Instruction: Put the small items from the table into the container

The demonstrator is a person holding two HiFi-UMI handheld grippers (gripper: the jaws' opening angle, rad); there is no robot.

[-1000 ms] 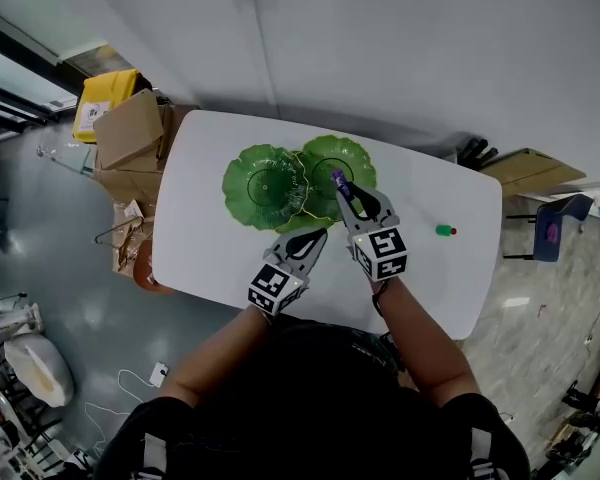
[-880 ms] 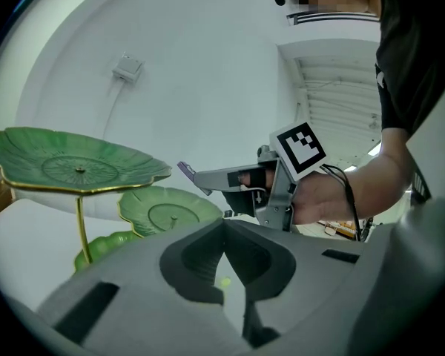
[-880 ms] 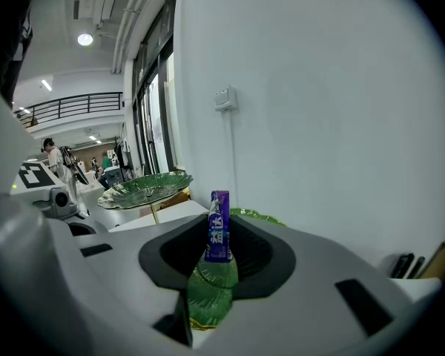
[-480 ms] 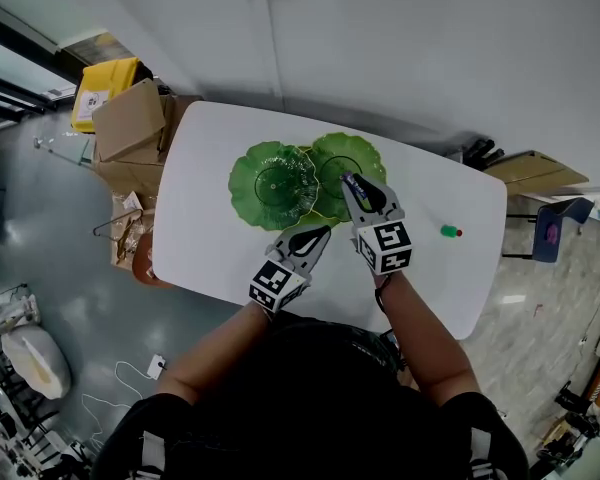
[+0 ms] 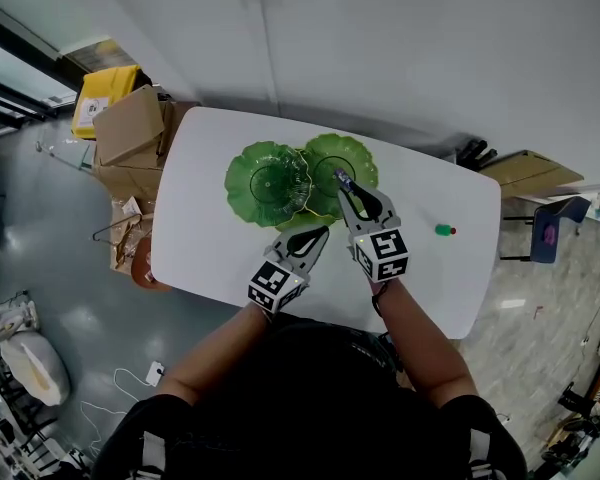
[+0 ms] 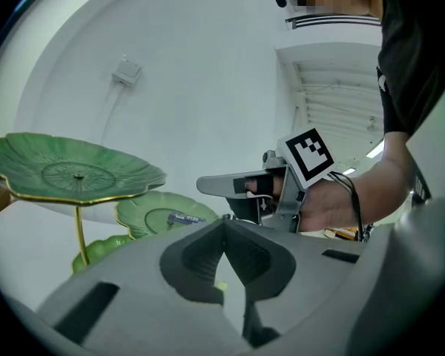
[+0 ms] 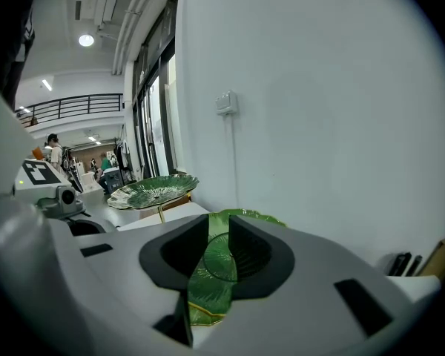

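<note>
Right gripper view: right tongs (image 7: 218, 225) gape above green dish (image 7: 212, 279).

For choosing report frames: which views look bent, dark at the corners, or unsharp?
Head view: sharp, evenly lit, though the table edges bow and the floor shows glare. Left gripper view: strong fisheye, dark corners, the left fingers soft, mosaic patch on top. Right gripper view: same bending and dark corners; ceiling lamp blown out, the right fingers blurred.

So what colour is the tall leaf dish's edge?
Gold, on a green dish; clearest in the left gripper view.
</note>
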